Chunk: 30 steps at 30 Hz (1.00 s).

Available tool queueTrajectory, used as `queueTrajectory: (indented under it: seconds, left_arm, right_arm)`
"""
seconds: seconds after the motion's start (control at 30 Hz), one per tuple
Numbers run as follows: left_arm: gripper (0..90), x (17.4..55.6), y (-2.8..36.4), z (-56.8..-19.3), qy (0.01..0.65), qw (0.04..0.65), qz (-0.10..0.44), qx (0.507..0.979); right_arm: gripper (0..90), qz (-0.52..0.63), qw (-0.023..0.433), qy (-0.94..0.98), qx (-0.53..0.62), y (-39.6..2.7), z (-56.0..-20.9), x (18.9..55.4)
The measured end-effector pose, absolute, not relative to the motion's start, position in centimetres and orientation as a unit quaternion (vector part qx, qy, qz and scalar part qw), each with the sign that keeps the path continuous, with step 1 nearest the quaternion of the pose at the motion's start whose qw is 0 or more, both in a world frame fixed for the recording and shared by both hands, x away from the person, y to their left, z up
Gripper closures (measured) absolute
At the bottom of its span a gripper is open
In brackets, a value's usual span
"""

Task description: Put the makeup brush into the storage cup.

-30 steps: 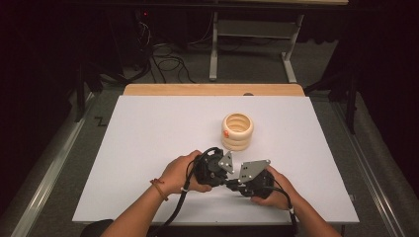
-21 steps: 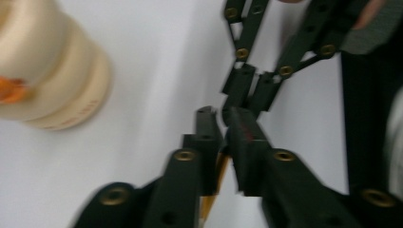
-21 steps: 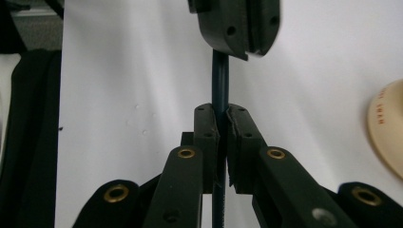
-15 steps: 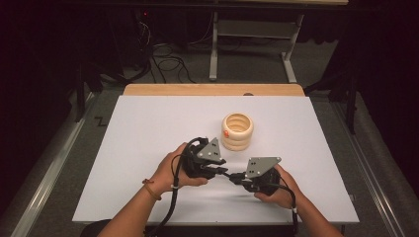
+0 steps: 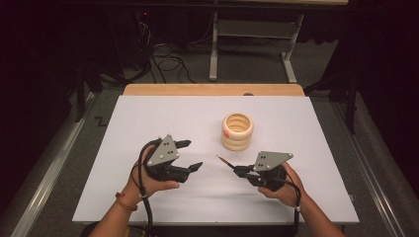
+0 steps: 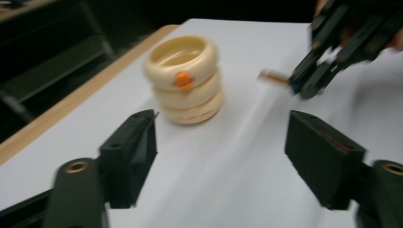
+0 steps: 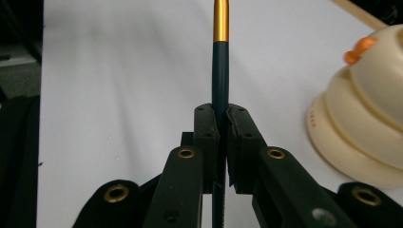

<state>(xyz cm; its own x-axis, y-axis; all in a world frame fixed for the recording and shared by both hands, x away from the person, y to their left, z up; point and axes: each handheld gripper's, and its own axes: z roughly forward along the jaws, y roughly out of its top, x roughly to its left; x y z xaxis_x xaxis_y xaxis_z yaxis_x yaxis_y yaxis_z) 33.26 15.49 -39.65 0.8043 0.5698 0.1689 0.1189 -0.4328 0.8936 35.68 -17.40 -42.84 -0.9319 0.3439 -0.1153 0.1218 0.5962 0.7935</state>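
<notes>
A thin brush (image 7: 220, 61) with a dark blue handle and a gold ferrule sticks out ahead of my right gripper (image 7: 221, 123), which is shut on its handle. From above, the brush (image 5: 225, 161) points up and left from the right gripper (image 5: 236, 170). My left gripper (image 5: 194, 154) is held apart to its left. Its jaws have just been opening and now stand wide with nothing between them. A cream ribbed pot (image 5: 237, 131) with an orange dot stands behind both grippers. The left gripper (image 6: 221, 156) faces the pot (image 6: 185, 78) and the right gripper (image 6: 309, 80).
The white table top (image 5: 163, 118) has a wooden strip (image 5: 212, 90) along its far edge. A metal stand and cables lie on the floor beyond. The pot (image 7: 366, 114) is close on the right of the right gripper view.
The left gripper has let go of the brush, opened wide and drawn away to the left. The right gripper keeps the brush and has hardly moved.
</notes>
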Motion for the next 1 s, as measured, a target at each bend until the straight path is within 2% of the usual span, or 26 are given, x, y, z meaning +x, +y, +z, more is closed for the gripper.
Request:
queueTrajectory:
  seconds: [0.13,0.23,0.37,0.57,1.0]
  left_arm:
    - [16.6,32.7,17.8,-41.7,0.25,0.473,0.243,0.809]
    - [16.4,32.4,19.3,-43.3,0.27,0.475,0.232,0.804]
    - [16.5,31.9,20.3,-45.0,0.268,0.447,0.237,0.82]
    - [16.4,32.1,21.6,-47.0,0.305,0.449,0.223,0.81]
    - [16.7,31.6,21.5,-47.7,0.322,0.44,0.217,0.81]
  right_arm:
    - [85.3,0.451,0.14,0.868,0.15,-17.8,-42.3,36.1]
    - [85.3,0.462,0.152,0.858,0.163,-18.1,-41.9,36.5]
    - [85.3,0.475,0.164,0.847,0.172,-18.4,-41.4,36.8]
    - [85.2,0.481,0.176,0.84,0.18,-18.8,-40.9,37.2]
    - [85.2,0.503,0.189,0.82,0.197,-19.1,-40.4,38.1]
